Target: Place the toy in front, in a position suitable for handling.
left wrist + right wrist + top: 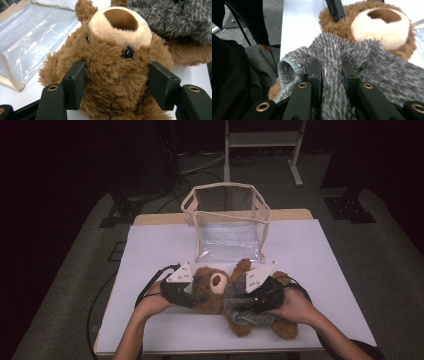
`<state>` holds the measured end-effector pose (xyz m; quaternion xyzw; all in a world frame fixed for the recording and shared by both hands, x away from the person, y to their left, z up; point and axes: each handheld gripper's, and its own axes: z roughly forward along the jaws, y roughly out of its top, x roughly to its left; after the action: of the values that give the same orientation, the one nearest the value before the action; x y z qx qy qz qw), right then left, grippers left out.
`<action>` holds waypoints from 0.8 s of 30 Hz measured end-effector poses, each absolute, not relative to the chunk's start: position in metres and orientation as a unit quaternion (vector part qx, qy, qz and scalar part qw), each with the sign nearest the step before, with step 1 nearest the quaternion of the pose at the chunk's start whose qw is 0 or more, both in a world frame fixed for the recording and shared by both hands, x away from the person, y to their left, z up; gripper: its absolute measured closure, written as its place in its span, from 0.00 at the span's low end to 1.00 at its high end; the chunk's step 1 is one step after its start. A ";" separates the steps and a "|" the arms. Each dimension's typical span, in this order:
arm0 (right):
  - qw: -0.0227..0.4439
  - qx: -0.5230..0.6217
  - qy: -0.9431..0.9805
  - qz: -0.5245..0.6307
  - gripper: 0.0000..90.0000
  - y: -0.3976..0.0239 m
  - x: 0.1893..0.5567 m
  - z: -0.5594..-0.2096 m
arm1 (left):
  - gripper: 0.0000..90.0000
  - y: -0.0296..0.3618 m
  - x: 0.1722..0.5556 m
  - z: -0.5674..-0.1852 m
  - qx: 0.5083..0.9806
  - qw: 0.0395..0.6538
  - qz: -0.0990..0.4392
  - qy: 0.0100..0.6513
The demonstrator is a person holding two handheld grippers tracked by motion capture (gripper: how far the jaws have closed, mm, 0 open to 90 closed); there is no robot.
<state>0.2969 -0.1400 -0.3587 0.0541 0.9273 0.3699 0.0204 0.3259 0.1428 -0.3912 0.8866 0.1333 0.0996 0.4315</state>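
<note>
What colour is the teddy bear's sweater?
The sweater is a fuzzy, mottled grey flecked with white, seen best in the right gripper view.

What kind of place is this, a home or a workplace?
Probably a lab or studio set up for recording, not a home. A white-topped table stands alone on grey carpet in a dark room, cables run across the floor, and a metal stand stands behind.

A table (320, 270) covered by a white sheet is seen, with a strip of bare wood left showing along its far edge. A clear bag (227, 222) with beige trim is stood open near the far edge. Just in front of it, a bear (235, 297) in grey knitwear is laid on its back.
</note>
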 end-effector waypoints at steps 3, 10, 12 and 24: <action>0.022 0.061 0.925 0.375 0.82 -0.149 0.296 -0.358 | 0.40 0.143 0.326 -0.391 0.887 0.432 0.099 0.133; 0.037 0.109 0.907 0.405 0.82 -0.197 0.287 -0.355 | 0.39 0.143 0.324 -0.391 0.888 0.429 0.099 0.132; 0.036 0.128 0.900 0.415 0.82 -0.210 0.284 -0.358 | 0.39 0.142 0.324 -0.391 0.889 0.427 0.100 0.130; 0.026 0.210 0.870 0.445 0.82 -0.265 0.273 -0.384 | 0.39 0.142 0.322 -0.391 0.892 0.424 0.097 0.125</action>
<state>0.2727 -0.2650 -0.3839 0.2104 0.8703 0.4445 0.0259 0.3223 0.1419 -0.3908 0.8917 0.1253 0.0974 0.4240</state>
